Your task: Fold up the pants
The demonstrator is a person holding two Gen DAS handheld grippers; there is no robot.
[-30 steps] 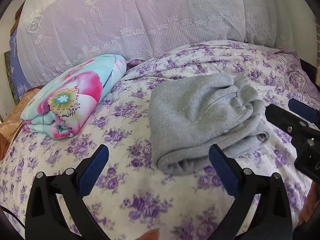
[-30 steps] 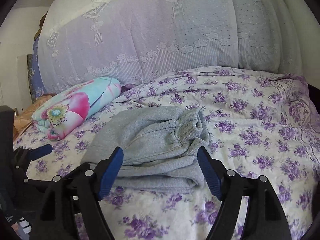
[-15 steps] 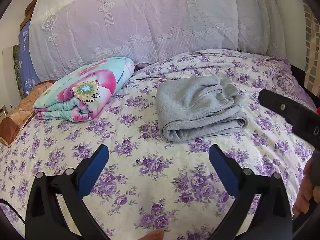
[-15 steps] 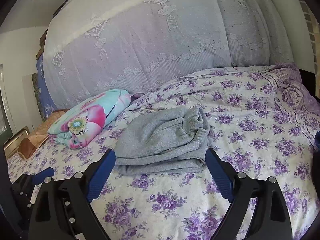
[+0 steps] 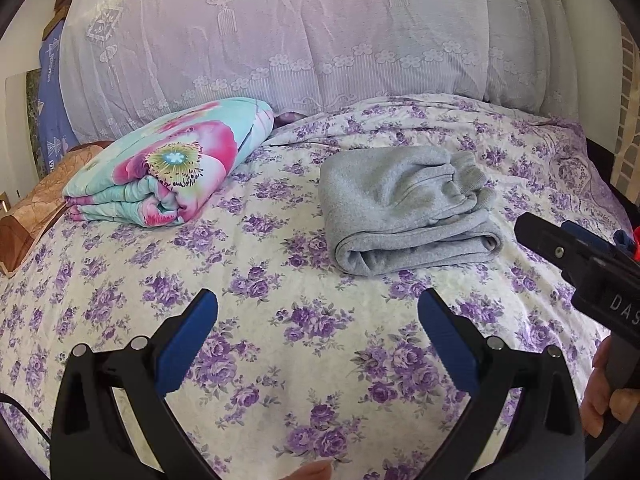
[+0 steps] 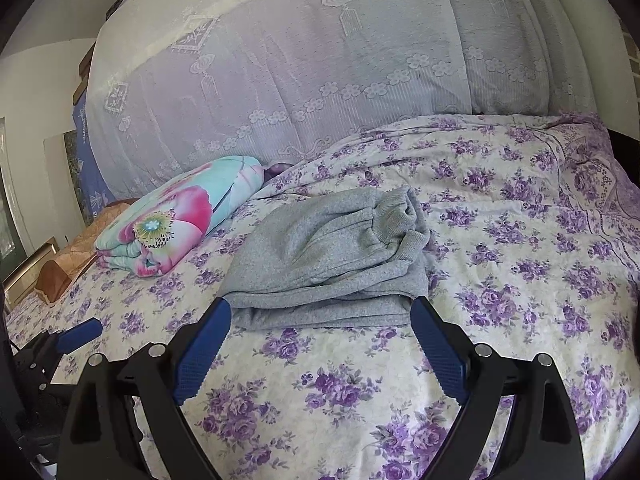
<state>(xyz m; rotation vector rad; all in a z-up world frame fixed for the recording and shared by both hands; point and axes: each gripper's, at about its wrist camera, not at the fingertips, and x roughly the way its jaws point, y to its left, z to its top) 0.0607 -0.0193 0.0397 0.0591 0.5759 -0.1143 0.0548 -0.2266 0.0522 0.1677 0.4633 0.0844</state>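
Observation:
The grey pants (image 5: 404,208) lie folded in a compact bundle on the flowered bed sheet (image 5: 280,320), also seen in the right wrist view (image 6: 332,256). My left gripper (image 5: 318,316) is open and empty, held back from the bundle over bare sheet. My right gripper (image 6: 320,324) is open and empty, just short of the bundle's near edge. The right gripper's side also shows in the left wrist view (image 5: 576,252), at the right edge.
A folded floral quilt (image 5: 168,164) lies at the bed's left, beside a brown pillow (image 5: 36,208). A large lace-covered pile of bedding (image 5: 304,36) stands along the back. The bed's right edge (image 5: 600,184) drops off.
Both grippers have pulled back from the folded pants, which now look smaller and farther away. The pants have not moved.

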